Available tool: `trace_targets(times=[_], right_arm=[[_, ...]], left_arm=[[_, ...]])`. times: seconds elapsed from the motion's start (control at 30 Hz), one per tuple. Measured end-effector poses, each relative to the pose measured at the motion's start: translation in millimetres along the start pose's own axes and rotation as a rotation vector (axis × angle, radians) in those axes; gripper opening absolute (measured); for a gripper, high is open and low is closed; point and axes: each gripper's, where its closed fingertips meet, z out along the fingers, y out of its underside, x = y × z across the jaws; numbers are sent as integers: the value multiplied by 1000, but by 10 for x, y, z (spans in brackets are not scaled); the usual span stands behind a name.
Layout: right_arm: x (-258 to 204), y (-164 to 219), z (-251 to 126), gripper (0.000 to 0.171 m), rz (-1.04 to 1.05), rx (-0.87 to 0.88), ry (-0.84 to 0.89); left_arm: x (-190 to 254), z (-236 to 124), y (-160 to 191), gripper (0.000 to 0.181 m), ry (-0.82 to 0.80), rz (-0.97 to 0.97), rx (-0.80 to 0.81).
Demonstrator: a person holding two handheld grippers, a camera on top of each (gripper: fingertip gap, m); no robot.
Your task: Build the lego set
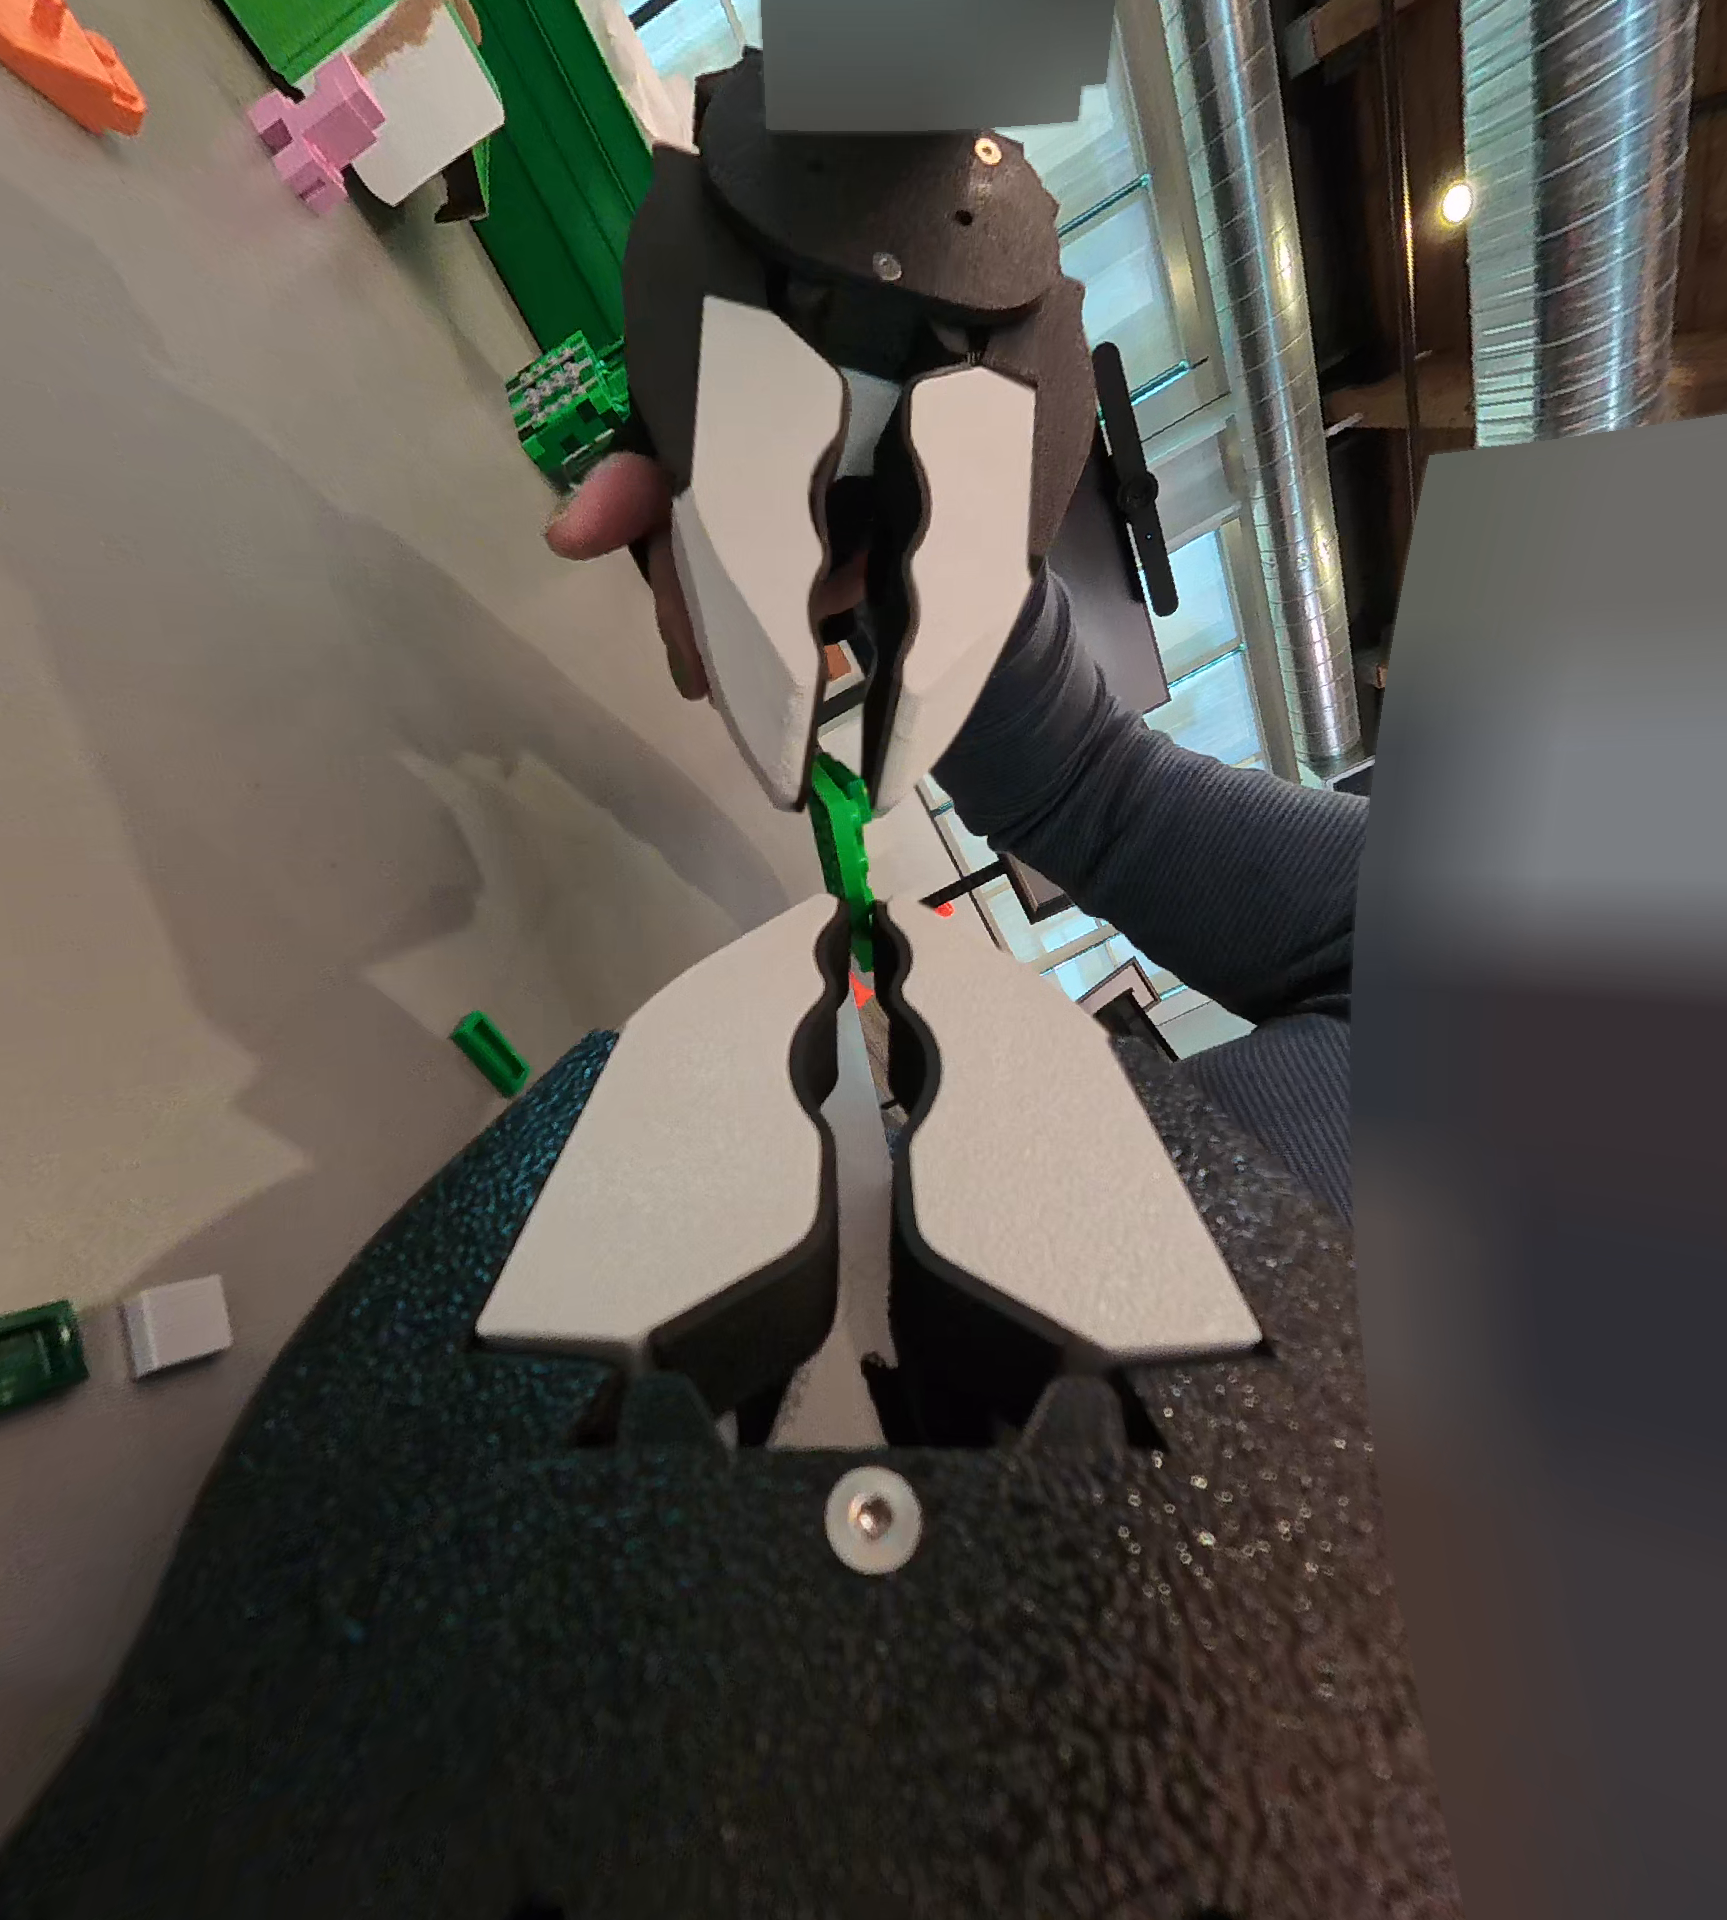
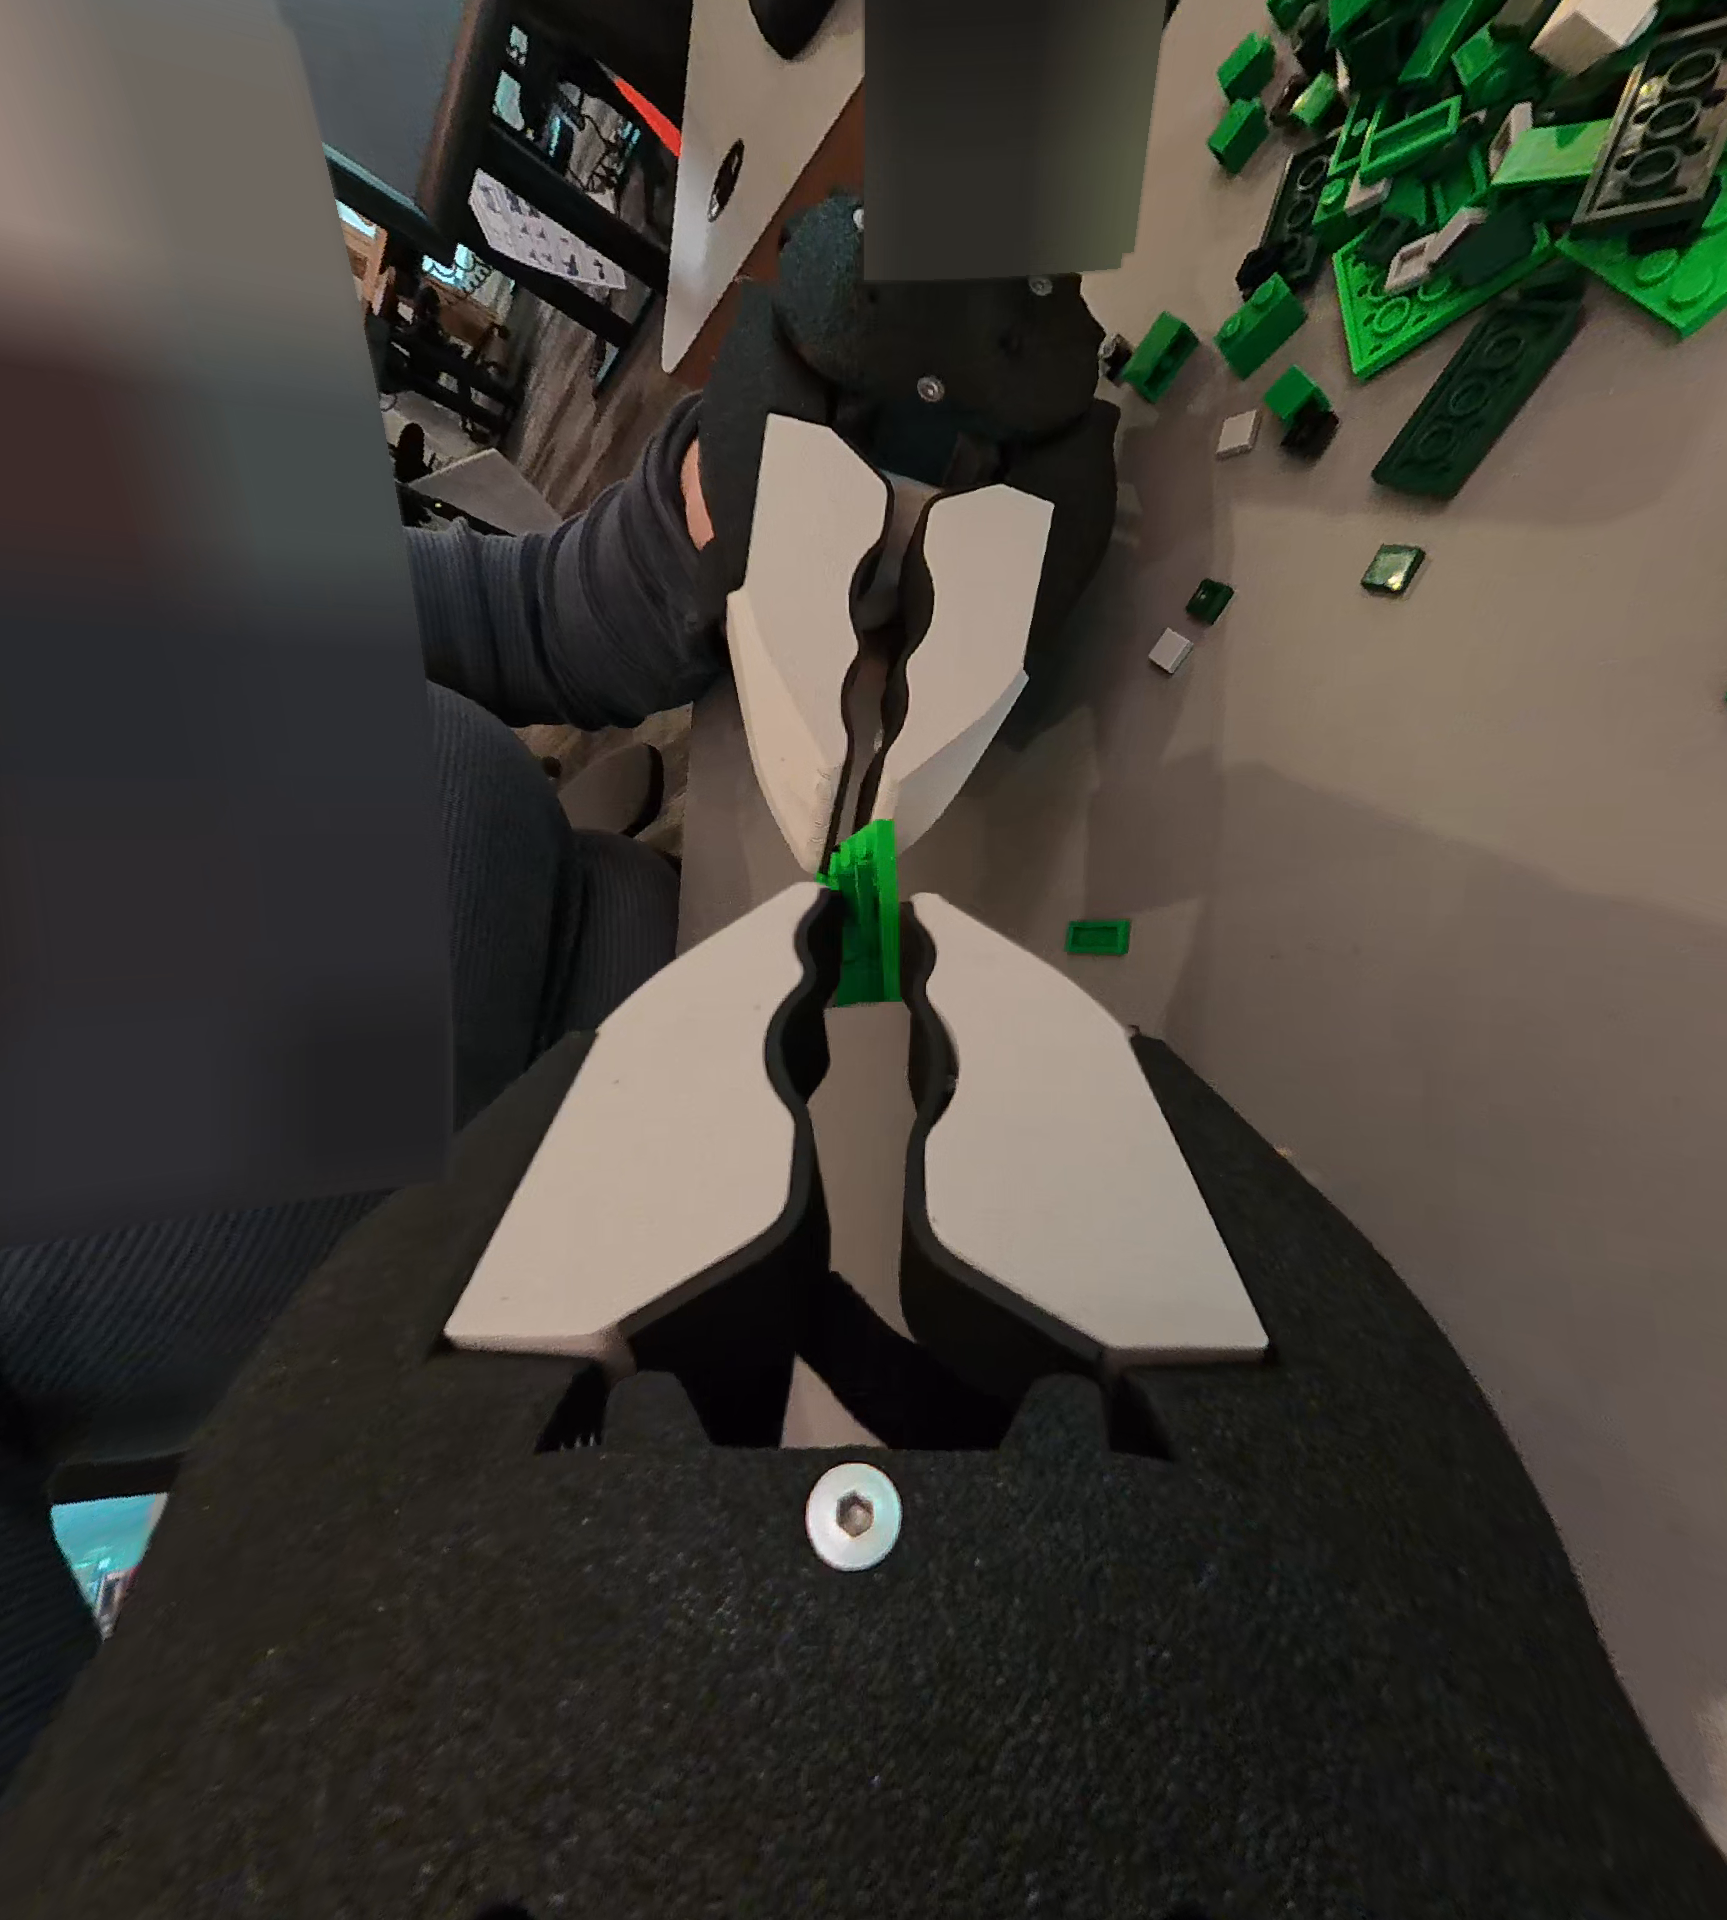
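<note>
**Green piece pinched from both ends, mid-air**

Bright green lego piece (image 1: pixel 843 862), thin and plate-like, seen edge-on, studs or stepped layers along one side; exact shape hard to tell. In right wrist view (image 2: pixel 864 920) looks like a couple of thin plates stacked.

Held off the table (image 1: pixel 163 675), at centre frame in both views. Left gripper (image 1: pixel 864 940) clamped on its near end, right gripper (image 1: pixel 838 795) clamped on the far end at 12 o'clock, tips facing each other. Right wrist view mirrors this: right gripper (image 2: pixel 864 935) closed on the piece, left gripper (image 2: pixel 859 821) opposite. Probably squeezing two parts together or passing the piece across; cannot tell which.

Loose parts on table: green frame piece (image 1: pixel 490 1051) at 9 o'clock, dark green tile (image 1: pixel 12 1361) and white tile (image 1: pixel 175 1325) at 8. Green brick pile (image 2: pixel 1524 156) at 1 o'clock in right wrist view. Pink figure (image 1: pixel 319 135) and green build (image 1: pixel 568 416) at 11.
</note>
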Motion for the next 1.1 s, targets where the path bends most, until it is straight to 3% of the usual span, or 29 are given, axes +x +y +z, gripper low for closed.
trace_targets(times=[0.33, 0.57, 0.67, 0.73, 0.9, 1.1], right_arm=[[-4, 16, 11, 7, -85, -47, 93], [11, -80, -29, 9, -147, 88, 126], [33, -183, -158, 36, -238, 198, 233], [47, -176, -197, 45, -204, 242, 268], [-113, -174, -127, 31, -81, 370, 127], [-171, -197, -66, 12, -112, 394, 110]], left_arm=[[-11, -17, 9, 3, -35, 71, -21], [4, -41, -48, 3, -20, 63, 17], [38, -70, -110, 3, 0, 81, 61], [108, -81, -165, 3, 23, 143, 94], [204, -62, -199, 3, 37, 266, 121], [198, -44, -190, 3, 23, 290, 118]])
